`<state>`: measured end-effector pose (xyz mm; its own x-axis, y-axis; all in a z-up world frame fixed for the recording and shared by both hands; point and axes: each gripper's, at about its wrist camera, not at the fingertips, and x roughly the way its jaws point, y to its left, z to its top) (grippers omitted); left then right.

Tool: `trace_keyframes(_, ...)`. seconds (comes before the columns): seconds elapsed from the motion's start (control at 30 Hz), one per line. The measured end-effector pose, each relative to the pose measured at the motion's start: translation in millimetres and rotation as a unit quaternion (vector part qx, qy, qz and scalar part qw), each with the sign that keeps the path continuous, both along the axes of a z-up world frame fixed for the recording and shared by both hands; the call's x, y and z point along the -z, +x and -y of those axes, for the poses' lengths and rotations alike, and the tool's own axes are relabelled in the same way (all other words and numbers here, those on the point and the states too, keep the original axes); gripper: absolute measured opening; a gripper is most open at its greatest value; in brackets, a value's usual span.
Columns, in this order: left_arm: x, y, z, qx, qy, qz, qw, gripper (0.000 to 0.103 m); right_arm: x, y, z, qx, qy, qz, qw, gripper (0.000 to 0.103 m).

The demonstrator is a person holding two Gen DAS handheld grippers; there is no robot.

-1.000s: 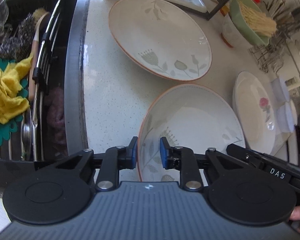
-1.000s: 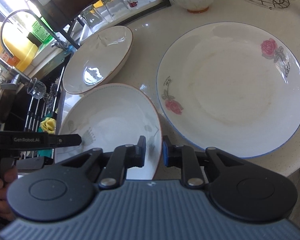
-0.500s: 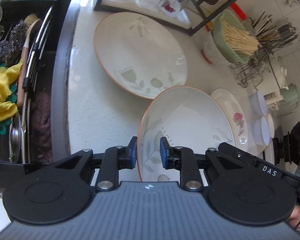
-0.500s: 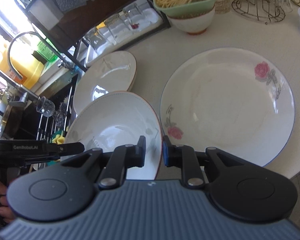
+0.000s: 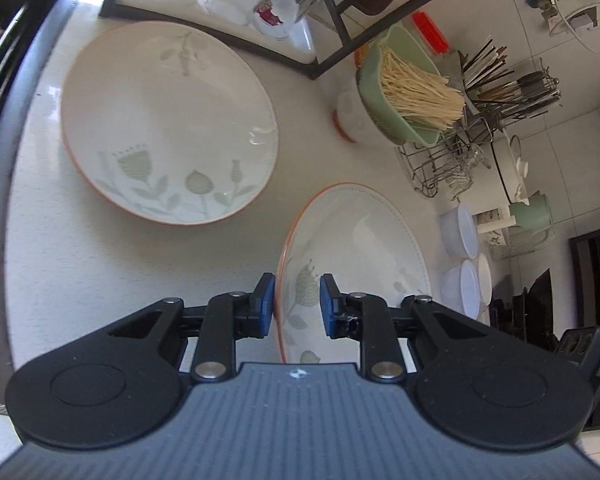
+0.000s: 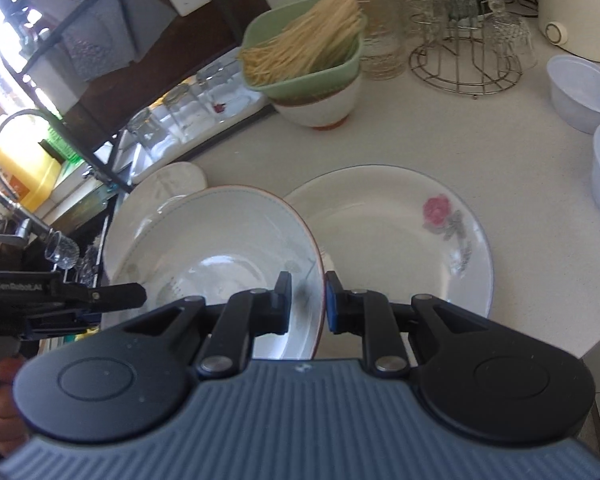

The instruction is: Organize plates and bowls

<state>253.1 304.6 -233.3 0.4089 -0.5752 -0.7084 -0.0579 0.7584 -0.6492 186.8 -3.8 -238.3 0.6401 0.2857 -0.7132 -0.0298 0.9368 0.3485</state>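
Observation:
Both grippers hold one shallow leaf-patterned bowl with an orange rim (image 5: 352, 248), raised above the counter. My left gripper (image 5: 296, 306) is shut on its left rim; my right gripper (image 6: 306, 300) is shut on its right rim, and the bowl (image 6: 212, 248) fills the middle of the right wrist view. A second matching bowl (image 5: 168, 120) rests on the counter at the upper left, its edge also showing in the right wrist view (image 6: 172, 178). A flat rose-patterned plate (image 6: 396, 240) lies on the counter to the right of the held bowl.
A green dish of noodles (image 6: 308, 48) sits on a white bowl (image 6: 320, 104) at the back. A wire glass rack (image 6: 464, 52), plastic tubs (image 6: 584, 92) and a dark shelf frame with glasses (image 5: 260, 4) stand around. The sink (image 6: 40, 248) lies left.
Both grippers have lifted the held bowl off the counter and upward; the counter, the second bowl and the rose plate now look farther below. The grips on the rim are unchanged.

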Motion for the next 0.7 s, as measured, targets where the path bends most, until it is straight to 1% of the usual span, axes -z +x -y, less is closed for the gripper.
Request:
trace_keyframes(0.13, 0.6, 3.6, 16.8, 0.005, 0.007, 0.005, 1.0000, 0.026, 10.0, 4.4, 16.2, 0.003, 0.003, -0.006, 1.000, 0.020)
trace_keyframes(0.27, 7.7, 3.9, 23.3, -0.011, -0.005, -0.011, 0.9999, 0.026, 17.8, 5.0, 28.6, 0.004, 0.009, -0.012, 1.000, 0.020)
trace_keyframes(0.4, 11.9, 5.4, 30.6, -0.020, -0.004, -0.017, 0.9996, 0.026, 24.9, 7.6, 35.4, 0.000, 0.013, -0.014, 1.000, 0.020)
trace_keyframes(0.6, 9.1, 7.5, 43.5, -0.035, 0.016, -0.014, 0.9992, 0.026, 33.8, 18.6, 44.6, -0.012, 0.016, -0.031, 0.999, 0.021)
trace_keyframes(0.7, 7.7, 7.0, 47.6, -0.044, 0.029, -0.014, 0.9985, 0.026, 33.4, 22.3, 44.4, -0.025, 0.007, -0.024, 0.999, 0.021)
